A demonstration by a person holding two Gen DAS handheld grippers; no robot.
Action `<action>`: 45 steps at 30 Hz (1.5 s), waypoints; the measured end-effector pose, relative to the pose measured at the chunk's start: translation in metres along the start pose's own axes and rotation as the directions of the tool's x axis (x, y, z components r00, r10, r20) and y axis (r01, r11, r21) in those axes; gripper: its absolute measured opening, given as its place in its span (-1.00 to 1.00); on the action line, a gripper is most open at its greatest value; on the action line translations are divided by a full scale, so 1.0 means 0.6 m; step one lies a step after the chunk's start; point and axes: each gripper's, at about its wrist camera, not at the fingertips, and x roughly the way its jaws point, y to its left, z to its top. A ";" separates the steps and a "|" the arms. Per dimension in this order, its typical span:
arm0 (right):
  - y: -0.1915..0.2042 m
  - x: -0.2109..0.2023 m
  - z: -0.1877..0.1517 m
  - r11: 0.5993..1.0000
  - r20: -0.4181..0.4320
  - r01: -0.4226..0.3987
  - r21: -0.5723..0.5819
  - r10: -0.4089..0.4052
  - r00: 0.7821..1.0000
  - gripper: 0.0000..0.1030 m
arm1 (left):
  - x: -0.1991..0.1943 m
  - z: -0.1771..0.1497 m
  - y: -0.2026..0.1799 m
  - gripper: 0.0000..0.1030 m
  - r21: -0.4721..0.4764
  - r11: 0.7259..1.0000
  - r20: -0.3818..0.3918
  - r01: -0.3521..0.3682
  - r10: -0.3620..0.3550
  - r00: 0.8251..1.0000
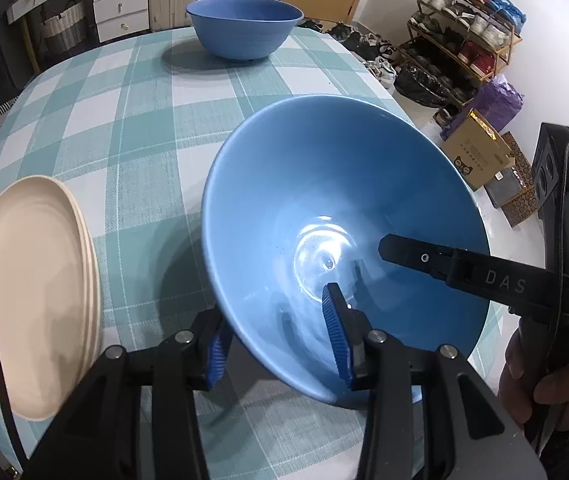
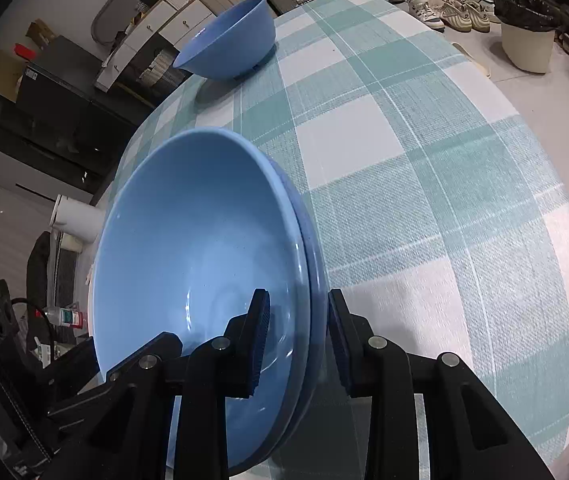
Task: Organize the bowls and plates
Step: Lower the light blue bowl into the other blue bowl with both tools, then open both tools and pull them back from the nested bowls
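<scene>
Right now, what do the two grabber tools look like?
Both are black plastic with silver bolts. The left gripper has bright blue ribbed pads; the right gripper has darker blue ones. The right one's finger reads "DAS" in pale letters, and a black cable loops along it.

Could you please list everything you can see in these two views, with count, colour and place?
Nested bowls: two, light blue inside darker blue, near table edge, between both grippers.
Far bowl: one, blue, upright at the table's far side.
Plates: one stack, cream, number unclear, left of the nested bowls.
Tablecloth: one, teal-and-white check, covering the table.
Shoe rack: one, full of shoes, by the wall on the right.
Cardboard box: one, brown, on the floor below the rack.
Drawers: one white unit, beyond the table.
Left gripper: black with blue pads, open, straddling the bowl rim.
Right gripper: black, open, straddling the opposite rim.
Hand: one, gripping the right gripper's handle.
</scene>
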 end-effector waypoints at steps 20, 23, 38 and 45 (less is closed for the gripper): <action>0.047 0.034 0.052 0.995 0.000 0.033 -0.091 -0.033 0.999 -0.41 | 0.017 0.048 0.039 0.03 -0.062 0.998 0.025 -0.008 0.010 1.000; 0.054 0.033 0.053 0.994 0.007 0.033 -0.107 -0.032 0.999 -0.41 | 0.022 0.050 0.044 0.03 -0.072 0.997 0.016 0.005 -0.003 1.000; 0.032 -0.033 0.037 0.989 0.187 0.034 -0.142 -0.007 0.982 -0.20 | -0.013 0.028 0.057 0.24 -0.094 0.991 0.097 -0.095 0.104 0.990; 0.037 -0.103 0.005 0.984 0.316 0.029 -0.177 0.029 0.948 0.05 | -0.056 0.007 0.065 0.48 -0.081 0.977 0.217 -0.199 0.212 0.953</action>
